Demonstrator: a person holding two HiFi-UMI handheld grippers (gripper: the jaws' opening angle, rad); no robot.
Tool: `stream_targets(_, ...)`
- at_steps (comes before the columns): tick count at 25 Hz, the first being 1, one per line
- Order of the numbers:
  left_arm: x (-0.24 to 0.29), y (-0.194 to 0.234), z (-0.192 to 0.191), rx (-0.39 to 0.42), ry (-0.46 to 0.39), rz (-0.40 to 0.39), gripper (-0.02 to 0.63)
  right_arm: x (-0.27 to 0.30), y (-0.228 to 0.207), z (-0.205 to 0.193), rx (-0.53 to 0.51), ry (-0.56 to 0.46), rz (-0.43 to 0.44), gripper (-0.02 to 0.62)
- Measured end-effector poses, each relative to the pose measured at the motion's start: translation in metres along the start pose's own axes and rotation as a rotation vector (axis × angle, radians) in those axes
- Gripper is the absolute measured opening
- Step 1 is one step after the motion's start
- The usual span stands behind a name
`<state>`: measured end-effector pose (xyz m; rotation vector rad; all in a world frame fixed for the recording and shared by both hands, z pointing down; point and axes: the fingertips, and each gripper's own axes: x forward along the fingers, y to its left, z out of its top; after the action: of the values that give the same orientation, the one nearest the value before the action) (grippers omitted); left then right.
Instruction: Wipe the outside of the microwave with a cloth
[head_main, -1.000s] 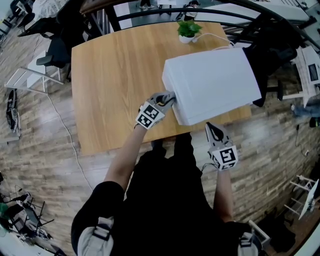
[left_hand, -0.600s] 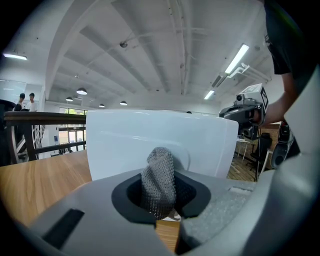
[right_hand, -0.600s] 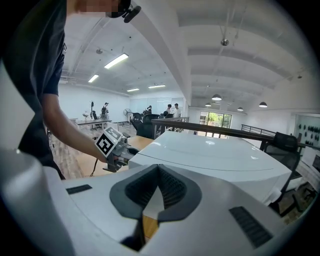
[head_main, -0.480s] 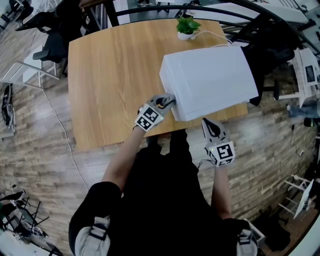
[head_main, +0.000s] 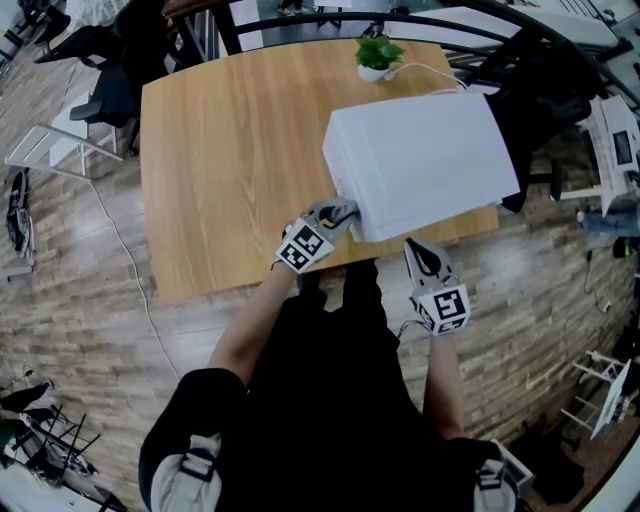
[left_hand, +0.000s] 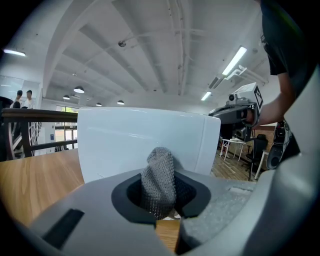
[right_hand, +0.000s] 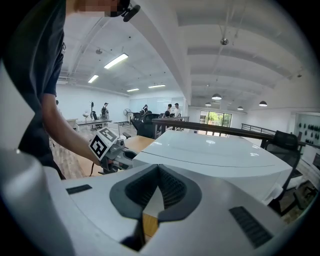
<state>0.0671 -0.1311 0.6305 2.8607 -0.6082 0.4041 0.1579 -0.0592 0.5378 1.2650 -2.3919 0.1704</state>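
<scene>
A white microwave (head_main: 420, 165) stands on the wooden table (head_main: 220, 150), near the table's front right edge. My left gripper (head_main: 340, 211) is at the microwave's near left corner, shut on a grey knitted cloth (left_hand: 159, 177). In the left gripper view the cloth sticks up between the jaws, right in front of the microwave's white side (left_hand: 140, 145). My right gripper (head_main: 421, 253) hangs just off the table's edge below the microwave's front, shut with nothing in it. The right gripper view shows the microwave's top (right_hand: 220, 152) and the left gripper's marker cube (right_hand: 104, 143).
A small potted plant (head_main: 377, 55) and a white cable sit behind the microwave. Dark office chairs (head_main: 105, 100) stand at the table's far left corner, and a black chair (head_main: 540, 90) at the right. The table's left half (head_main: 230, 200) is bare wood.
My left gripper has slid with the cloth along the microwave's left side towards its near corner. The right gripper has hardly moved.
</scene>
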Motion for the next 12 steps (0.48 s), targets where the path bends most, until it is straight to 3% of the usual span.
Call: stream_targets(12,-0.001,-0.023,-0.001,0.005,0.003,-0.031,0.048,0.001,0.001,-0.006,0.014,0.002,0.001,-0.002)
